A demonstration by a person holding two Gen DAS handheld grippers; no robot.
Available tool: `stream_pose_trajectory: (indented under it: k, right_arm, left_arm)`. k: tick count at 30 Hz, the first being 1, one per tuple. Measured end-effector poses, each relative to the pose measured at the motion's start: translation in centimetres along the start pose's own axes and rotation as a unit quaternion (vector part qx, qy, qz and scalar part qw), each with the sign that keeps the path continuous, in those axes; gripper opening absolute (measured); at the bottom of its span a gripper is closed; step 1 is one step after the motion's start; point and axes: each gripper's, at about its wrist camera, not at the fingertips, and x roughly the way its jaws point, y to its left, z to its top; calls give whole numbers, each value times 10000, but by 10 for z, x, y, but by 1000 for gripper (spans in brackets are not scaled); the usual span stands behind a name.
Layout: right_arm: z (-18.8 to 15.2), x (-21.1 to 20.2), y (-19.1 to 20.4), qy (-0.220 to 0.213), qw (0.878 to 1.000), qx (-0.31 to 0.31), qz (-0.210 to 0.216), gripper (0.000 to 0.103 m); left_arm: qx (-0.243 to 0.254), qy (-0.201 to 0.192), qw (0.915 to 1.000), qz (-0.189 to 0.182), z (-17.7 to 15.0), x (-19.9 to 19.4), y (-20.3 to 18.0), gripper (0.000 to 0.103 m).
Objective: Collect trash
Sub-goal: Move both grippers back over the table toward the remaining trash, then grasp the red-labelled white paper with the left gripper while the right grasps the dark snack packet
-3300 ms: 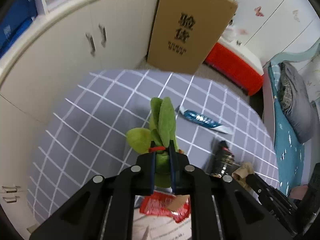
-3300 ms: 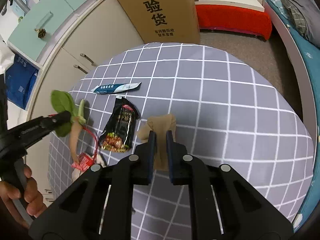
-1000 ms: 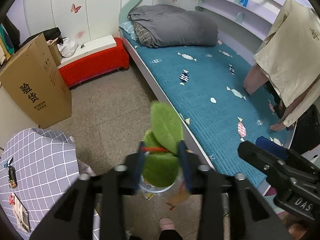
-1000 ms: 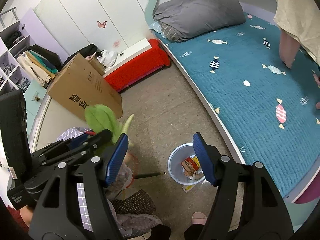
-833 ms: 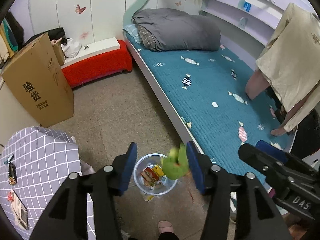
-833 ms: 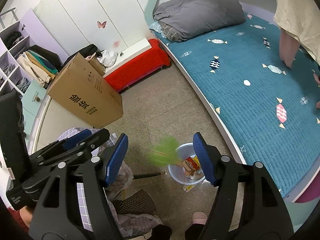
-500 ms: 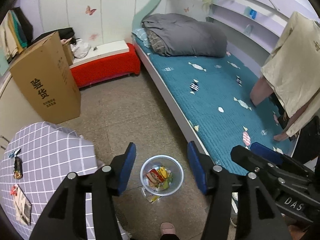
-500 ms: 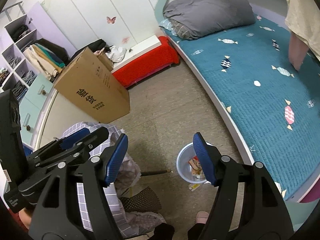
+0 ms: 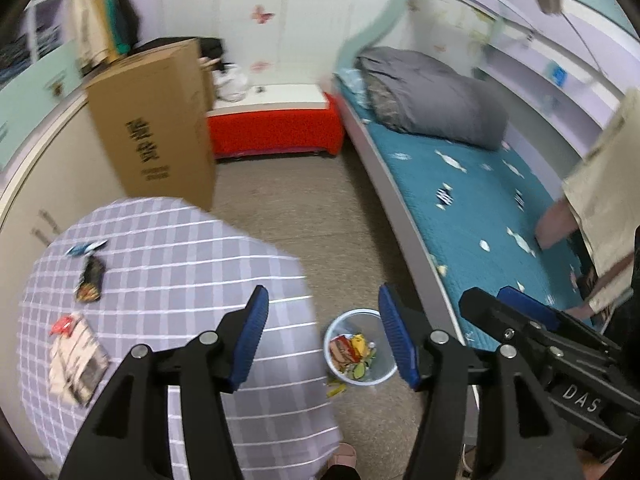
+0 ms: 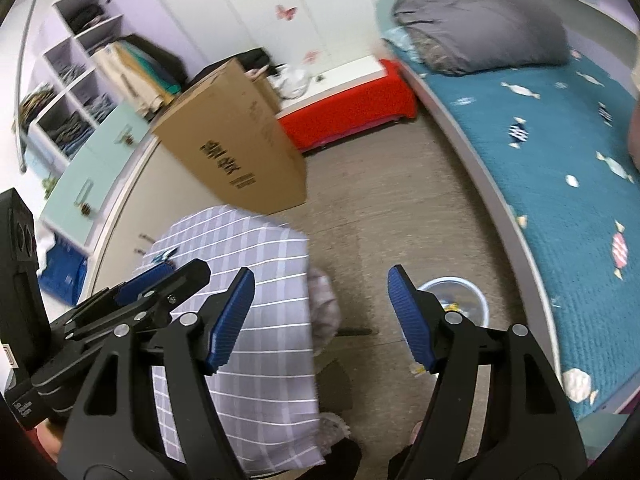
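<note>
Left tongs (image 9: 320,330): gaped wide, just been opening, nothing between them
Right tongs (image 10: 320,316): wide, empty too
Round white plastic bin (image 9: 360,350): sat on floor beside table, handy for drops
Grey checked-cloth table (image 9: 168,240): wrappers left, so probably heading back

We hold both claws angled downward: our left claw (image 9: 320,336) has just been opening, nothing between its pads; our right claw (image 10: 320,316) gapes empty too.

A lilac tablecloth (image 9: 168,248) with a white grid, a teal candy-print bedspread (image 9: 472,200), a red bench (image 9: 272,132), a brown carton (image 9: 156,120).
</note>
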Motion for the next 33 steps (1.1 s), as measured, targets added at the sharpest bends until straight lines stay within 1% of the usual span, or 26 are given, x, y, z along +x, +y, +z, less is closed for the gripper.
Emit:
stream_pose_trajectory:
  k: [5, 6, 9, 12, 18, 22, 24, 28, 31, 33]
  right_arm:
    - [-5, 24, 58, 169, 9989, -341, 273, 69]
    - [-6, 28, 69, 192, 9985, -398, 321, 69]
    - [-8, 44, 103, 284, 9969, -569, 472, 69]
    - [-13, 59, 136, 393, 9949, -718, 582, 69]
    - [-25, 93, 191, 600, 9914, -920, 711, 69]
    - [-34, 118, 219, 729, 9896, -988, 750, 69]
    - [-37, 127, 230, 785, 9889, -1012, 755, 69]
    - [-44, 150, 249, 925, 9871, -1075, 741, 70]
    - [-50, 168, 260, 1060, 9858, -1100, 703, 70]
    - [-53, 176, 264, 1128, 9850, -1107, 687, 70]
  left_arm:
    - [-420, -40, 9986, 312, -6, -19, 68, 57]
    - [-470, -45, 9983, 342, -6, -21, 76, 57]
    - [-743, -66, 9961, 478, -7, -31, 118, 57]
    - [-926, -58, 9940, 582, -10, -36, 148, 57]
    - [-1410, 129, 9870, 766, -18, -38, 221, 58]
    - [-1724, 331, 9803, 902, -28, -30, 272, 58]
    - [-1865, 432, 9772, 914, -34, -27, 289, 58]
    - [-2329, 767, 9656, 865, -49, -11, 332, 58]
    - [-2630, 968, 9564, 821, -59, 1, 356, 58]
    - [-2731, 1073, 9527, 789, -64, 10, 367, 58]
